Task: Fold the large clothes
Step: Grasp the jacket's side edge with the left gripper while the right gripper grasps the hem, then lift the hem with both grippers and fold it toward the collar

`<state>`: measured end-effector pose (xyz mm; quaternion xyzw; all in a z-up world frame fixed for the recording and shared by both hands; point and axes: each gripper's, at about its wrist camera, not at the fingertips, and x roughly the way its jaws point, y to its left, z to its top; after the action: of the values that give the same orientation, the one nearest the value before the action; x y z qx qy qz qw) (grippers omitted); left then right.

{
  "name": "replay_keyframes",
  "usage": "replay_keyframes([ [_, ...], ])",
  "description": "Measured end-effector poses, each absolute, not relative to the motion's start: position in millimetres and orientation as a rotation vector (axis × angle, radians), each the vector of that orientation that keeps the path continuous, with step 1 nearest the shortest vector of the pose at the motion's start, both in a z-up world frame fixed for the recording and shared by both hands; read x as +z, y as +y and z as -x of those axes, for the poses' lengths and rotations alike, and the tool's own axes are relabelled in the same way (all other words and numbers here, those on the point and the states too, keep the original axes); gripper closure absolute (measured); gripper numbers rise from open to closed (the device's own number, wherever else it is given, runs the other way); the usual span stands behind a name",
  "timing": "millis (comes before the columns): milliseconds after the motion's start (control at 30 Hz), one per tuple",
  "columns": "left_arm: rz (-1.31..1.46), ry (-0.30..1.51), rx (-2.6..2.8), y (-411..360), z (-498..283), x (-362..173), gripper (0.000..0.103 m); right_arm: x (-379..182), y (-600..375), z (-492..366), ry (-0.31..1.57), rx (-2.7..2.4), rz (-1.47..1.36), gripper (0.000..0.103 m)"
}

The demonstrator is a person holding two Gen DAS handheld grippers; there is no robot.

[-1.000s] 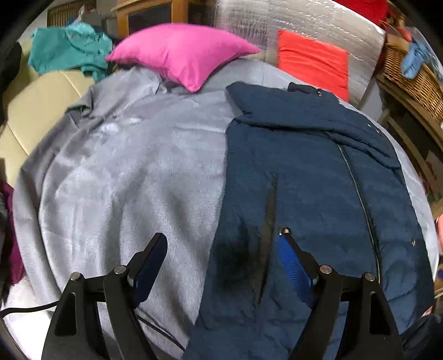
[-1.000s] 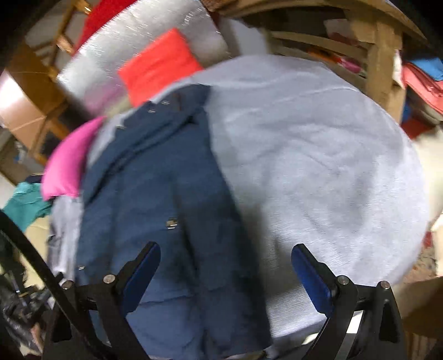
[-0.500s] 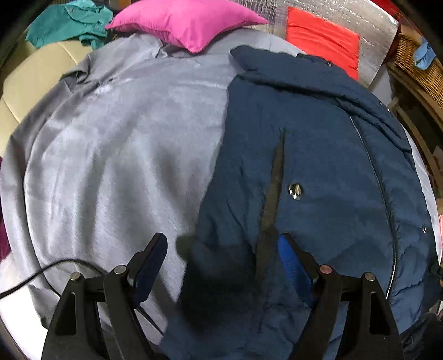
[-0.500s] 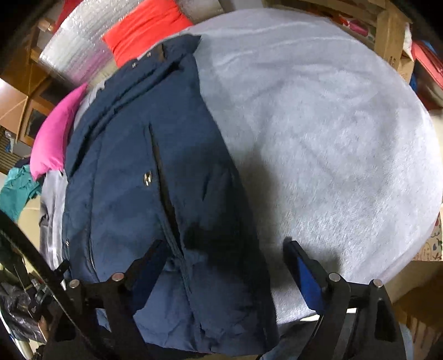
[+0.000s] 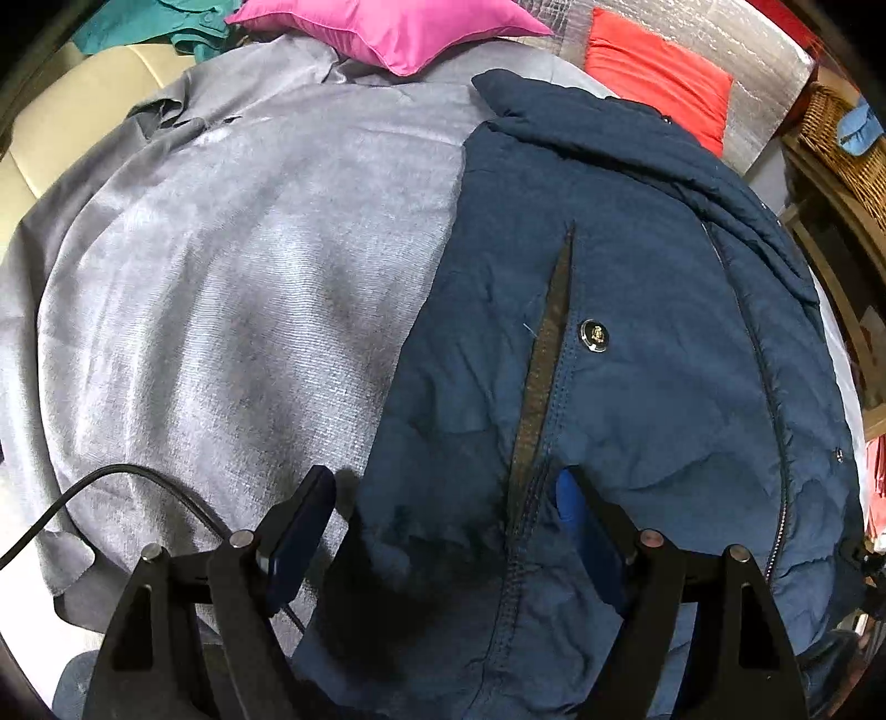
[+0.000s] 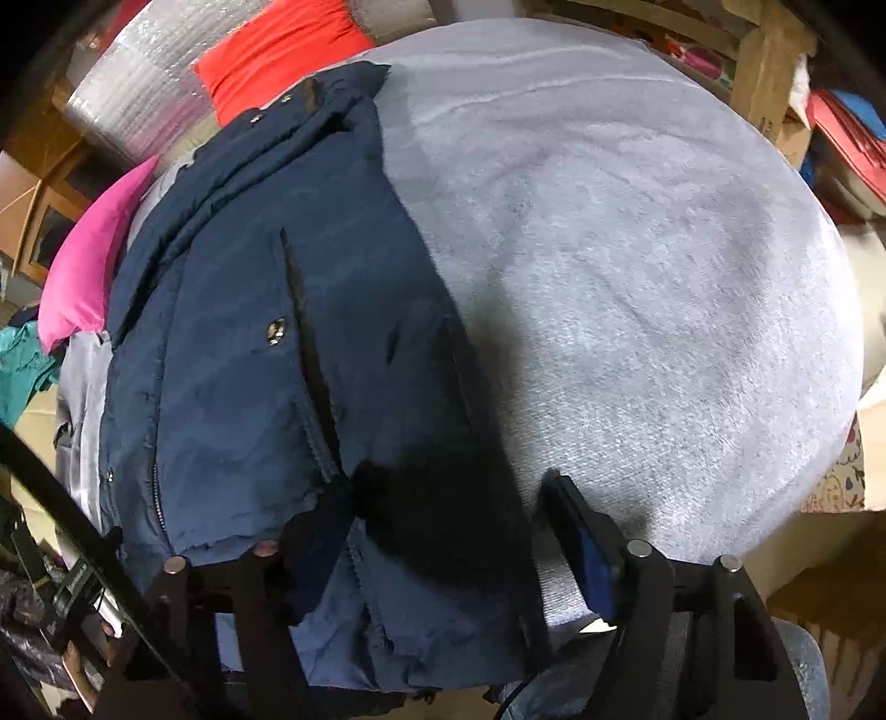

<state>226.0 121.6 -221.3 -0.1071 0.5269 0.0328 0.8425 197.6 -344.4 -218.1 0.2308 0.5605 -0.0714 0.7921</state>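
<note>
Both tongs — left tongs (image 5: 443, 520) and right tongs (image 6: 448, 531) — hover spread over the navy jacket's (image 5: 609, 332) lower hem at frame bottom; pinch both hem corners evenly before lifting.

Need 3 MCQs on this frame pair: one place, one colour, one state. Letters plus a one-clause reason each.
1. In the left wrist view, where does the navy padded jacket lie on the grey fleece blanket?
A. right part
B. left part
C. off it, on the floor

2. What colour is the satin pillow beyond the blanket?
A. yellow
B. magenta pink
C. white

3. How do the left claw and right claw stand?
A. both shut on the jacket
B. left shut, right open
C. both open

Answers:
1 A: the jacket covers the right part, with bare grey fleece to its left.
2 B: the pillow at the top edge is bright magenta pink.
3 C: each view shows a wide gap between the two fingers, which straddle the jacket's near hem without pinching it.
</note>
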Motion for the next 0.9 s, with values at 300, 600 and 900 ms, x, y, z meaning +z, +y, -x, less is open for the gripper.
replay_keyframes([
  [300, 0.236, 1.106, 0.079, 120, -213, -220, 0.024, -217, -333, -196, 1.223, -0.179, -0.416, 0.028],
  [600, 0.263, 1.11, 0.063, 125, -208, -218, 0.032, -217, -337, -189, 1.221, -0.203, -0.433, 0.032],
  [900, 0.301, 1.086, -0.009, 129, -215, -213, 0.087, -208, -328, -182, 1.189, -0.127, -0.422, 0.087],
])
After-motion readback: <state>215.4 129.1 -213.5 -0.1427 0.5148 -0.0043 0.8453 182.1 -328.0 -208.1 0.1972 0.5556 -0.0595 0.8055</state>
